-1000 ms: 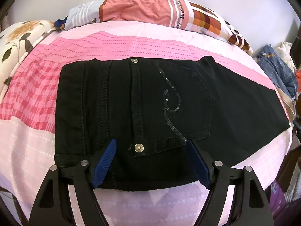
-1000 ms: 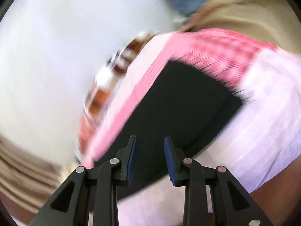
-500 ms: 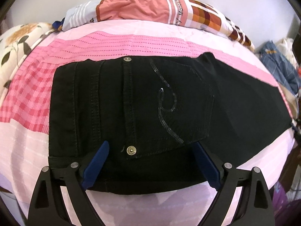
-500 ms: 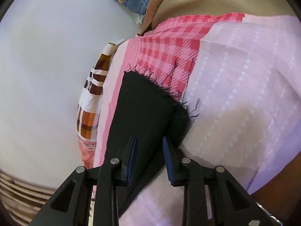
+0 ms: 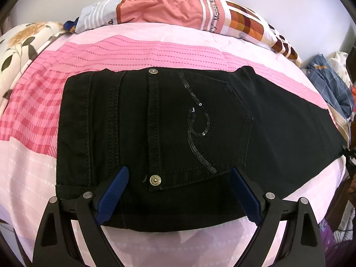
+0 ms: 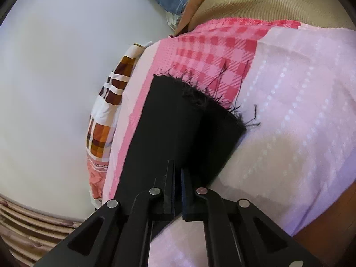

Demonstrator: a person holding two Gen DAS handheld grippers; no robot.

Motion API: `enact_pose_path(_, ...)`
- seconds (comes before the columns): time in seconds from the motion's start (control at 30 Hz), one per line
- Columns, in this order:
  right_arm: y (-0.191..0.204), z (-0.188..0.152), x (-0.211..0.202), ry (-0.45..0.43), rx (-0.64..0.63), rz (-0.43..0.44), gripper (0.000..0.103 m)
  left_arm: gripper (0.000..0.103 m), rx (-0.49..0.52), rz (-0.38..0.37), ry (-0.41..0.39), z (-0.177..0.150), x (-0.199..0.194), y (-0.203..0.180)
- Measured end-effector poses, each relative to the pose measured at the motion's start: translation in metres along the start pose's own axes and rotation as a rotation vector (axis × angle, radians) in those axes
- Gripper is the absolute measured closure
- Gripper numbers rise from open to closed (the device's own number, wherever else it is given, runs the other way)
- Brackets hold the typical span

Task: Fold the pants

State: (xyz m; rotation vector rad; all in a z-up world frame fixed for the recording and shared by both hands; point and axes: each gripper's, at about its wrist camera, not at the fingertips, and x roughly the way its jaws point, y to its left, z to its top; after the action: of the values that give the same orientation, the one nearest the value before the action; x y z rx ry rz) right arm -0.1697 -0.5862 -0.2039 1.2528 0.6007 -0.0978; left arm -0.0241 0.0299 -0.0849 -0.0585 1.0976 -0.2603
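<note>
- Black denim: pants (image 5: pixel 169 138) flat on the bed (image 5: pixel 155 37), halved lengthwise, waist toward the bed's left side, legs (image 6: pixel 178 122) running to its right edge, frayed hem (image 6: pixel 209 98) close by that edge.
- Left gripper (image 5: pixel 178 193): spread wide over the waist near the bed's front edge, blue pads (image 5: pixel 113 191) either side of the pocket rivet (image 5: pixel 155 180), nothing pinched.
- Right gripper (image 6: pixel 177 191): clenched, jaws nearly together, over the front edge of the legs short of the hem; cannot tell whether cloth sits between the pads or whether both layers do.
- Risk, as a guess: only the top leg caught, so the lower one stays behind and the fold comes out skewed.
- Risk: pink sheet (image 6: pixel 289 111) nipped along with the denim, dragging bedding up on the lift.
- Risk: grip sits on one edge of the legs only, so the far edge may sag and twist when carried toward the waist.
- Risk: waist unpinned, free to slide over the smooth sheet and lose its square lie.
- Risk: loose hem threads (image 6: pixel 251 118) snagging on the jaws.
- Pillow (image 5: pixel 189 11) along the back edge: well clear.
</note>
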Motion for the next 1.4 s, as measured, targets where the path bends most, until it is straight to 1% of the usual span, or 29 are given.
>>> enact_pose_path(0.13, -0.001, -0.005, -0.008, 0.008, 0.015, -0.039, 0.099, 0.011, -0.014, -0.012, 0.002, 0.001, -0.001, 0.002)
enact_pose_path(0.23, -0.013, -0.009, -0.006, 0.024, 0.042, -0.063, 0.1, 0.011, -0.006, -0.008, 0.0, 0.001, -0.001, 0.003)
enact_pose_path(0.3, -0.017, -0.01, -0.006, 0.02, 0.06, -0.062, 0.101, 0.011, 0.005, -0.002, 0.004, 0.001, -0.002, 0.001)
enact_pose_path(0.4, -0.015, -0.008, -0.007, 0.014, 0.048, -0.061, 0.101, 0.011, 0.014, -0.004, 0.007, 0.001, -0.001, 0.0)
enact_pose_path(0.53, -0.029, -0.004, -0.004, 0.025, 0.108, -0.014, 0.102, 0.011, 0.023, -0.011, 0.003, 0.001, -0.001, 0.001)
enact_pose_path(0.6, -0.032, -0.004, -0.011, 0.017, 0.139, -0.014, 0.098, 0.011, 0.03, -0.011, 0.001, 0.0, 0.0, 0.0)
enact_pose_path(0.63, -0.032, -0.004, -0.016, 0.007, 0.147, -0.032, 0.092, 0.011, 0.035, -0.008, 0.002, 0.0, 0.0, 0.0)
enact_pose_path(0.67, -0.03, -0.002, -0.026, -0.019, 0.152, -0.079, 0.086, 0.011, 0.038, -0.006, 0.005, 0.0, -0.001, -0.001)
enact_pose_path(0.7, -0.024, -0.001, -0.037, -0.05, 0.14, -0.116, 0.086, 0.011, 0.04, -0.005, 0.008, 0.001, 0.0, -0.001)
enact_pose_path(0.73, -0.014, 0.002, -0.049, -0.085, 0.097, -0.142, 0.086, 0.011, 0.04, -0.005, 0.01, 0.001, 0.0, -0.002)
enact_pose_path(0.77, 0.002, 0.006, -0.058, -0.108, 0.021, -0.153, 0.086, 0.011, 0.037, -0.008, 0.011, 0.002, -0.001, -0.002)
enact_pose_path(0.8, 0.021, 0.01, -0.06, -0.112, -0.062, -0.151, 0.086, 0.011, 0.032, -0.016, 0.008, 0.002, -0.002, -0.001)
enact_pose_path(0.83, 0.047, 0.016, -0.054, -0.076, -0.184, -0.134, 0.086, 0.011, 0.028, -0.023, 0.006, 0.003, -0.002, 0.0)
enact_pose_path(0.93, 0.095, 0.026, -0.013, 0.045, -0.371, -0.085, 0.085, 0.011, 0.035, -0.02, 0.004, 0.004, 0.001, 0.0)
enact_pose_path(1.0, 0.123, 0.028, 0.035, 0.16, -0.503, -0.085, 0.085, 0.011, 0.049, -0.001, 0.006, 0.004, 0.003, -0.004)
enact_pose_path(1.03, 0.133, 0.029, 0.06, 0.202, -0.55, -0.11, 0.085, 0.011, 0.052, 0.005, 0.007, 0.004, 0.003, -0.005)
enact_pose_path(1.1, 0.14, 0.034, 0.098, 0.297, -0.607, -0.112, 0.085, 0.011, 0.062, 0.013, 0.005, 0.003, 0.003, -0.007)
enact_pose_path(1.13, 0.142, 0.039, 0.114, 0.303, -0.643, -0.157, 0.084, 0.011, 0.065, 0.013, 0.004, 0.002, 0.003, -0.006)
enact_pose_path(1.17, 0.143, 0.045, 0.13, 0.303, -0.677, -0.229, 0.082, 0.011, 0.07, 0.013, 0.004, 0.002, 0.004, -0.006)
enact_pose_path(1.2, 0.141, 0.051, 0.141, 0.324, -0.69, -0.26, 0.083, 0.011, 0.074, 0.014, 0.005, 0.002, 0.004, -0.006)
enact_pose_path(1.23, 0.136, 0.059, 0.15, 0.335, -0.696, -0.31, 0.088, 0.011, 0.077, 0.014, 0.006, 0.002, 0.004, -0.006)
enact_pose_path(1.27, 0.13, 0.071, 0.152, 0.309, -0.692, -0.364, 0.103, 0.011, 0.078, 0.014, 0.005, 0.002, 0.004, -0.006)
enact_pose_path(1.33, 0.118, 0.095, 0.149, 0.277, -0.614, -0.385, 0.103, 0.011, 0.078, 0.013, 0.0, 0.002, 0.004, -0.006)
enact_pose_path(1.4, 0.112, 0.11, 0.141, 0.206, -0.591, -0.452, 0.103, 0.01, 0.076, 0.014, -0.008, 0.001, 0.004, -0.006)
